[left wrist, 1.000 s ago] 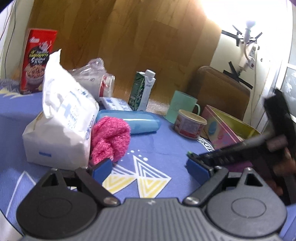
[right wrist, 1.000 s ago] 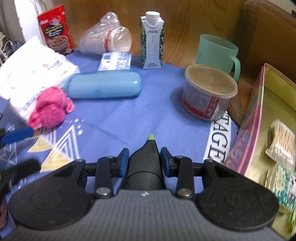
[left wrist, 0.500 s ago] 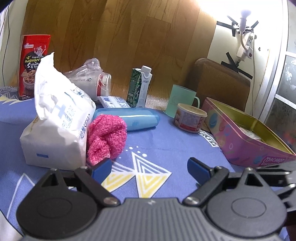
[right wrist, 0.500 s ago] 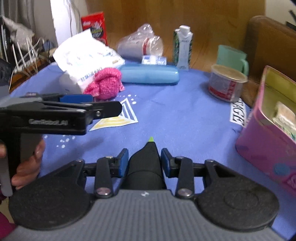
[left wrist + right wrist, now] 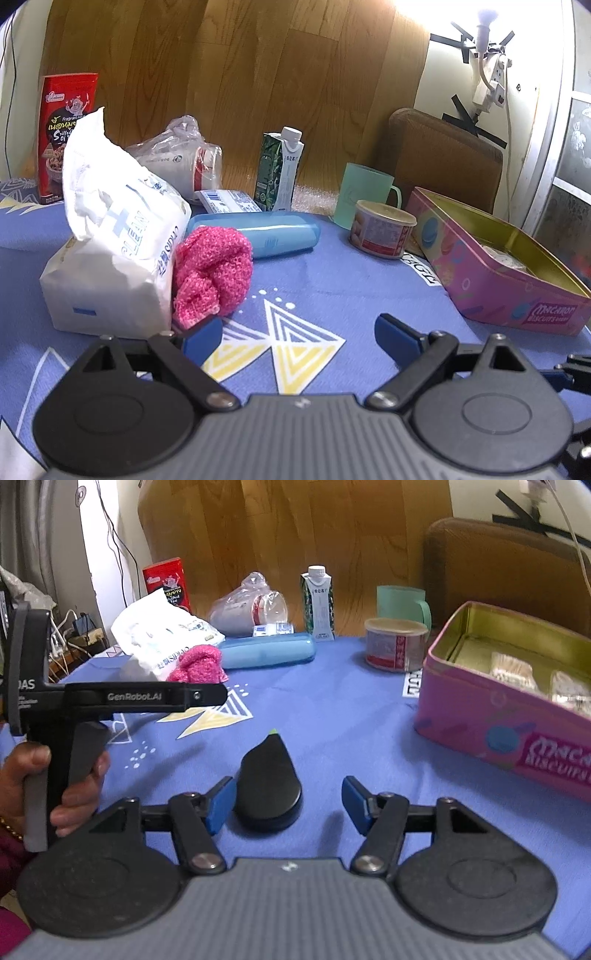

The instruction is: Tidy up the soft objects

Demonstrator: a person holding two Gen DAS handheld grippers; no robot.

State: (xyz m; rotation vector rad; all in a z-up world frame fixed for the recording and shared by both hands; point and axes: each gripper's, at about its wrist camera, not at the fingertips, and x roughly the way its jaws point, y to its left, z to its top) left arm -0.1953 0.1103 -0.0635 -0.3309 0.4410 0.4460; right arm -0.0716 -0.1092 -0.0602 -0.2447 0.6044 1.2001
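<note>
A pink knitted cloth (image 5: 214,273) lies bunched against a white tissue pack (image 5: 110,240) on the blue tablecloth, also seen far off as the pink cloth (image 5: 201,664). My left gripper (image 5: 297,338) stands open and empty, its left pad just in front of the cloth. A black teardrop-shaped object with a green tip (image 5: 269,775) lies on the cloth between the jaws of my right gripper (image 5: 289,805). Those jaws are opening. The left pad is close beside the object and the right pad is well clear of it.
A pink biscuit tin (image 5: 480,716) stands open at the right with packets inside. Behind are a blue case (image 5: 266,232), a lidded tub (image 5: 384,232), a green mug (image 5: 364,195), a carton (image 5: 282,166), bagged cups and a red box. A hand (image 5: 55,775) holds the left gripper.
My right gripper has let go of the black object and spread its jaws, after drawing back towards the near table edge. The left gripper has hardly moved.
</note>
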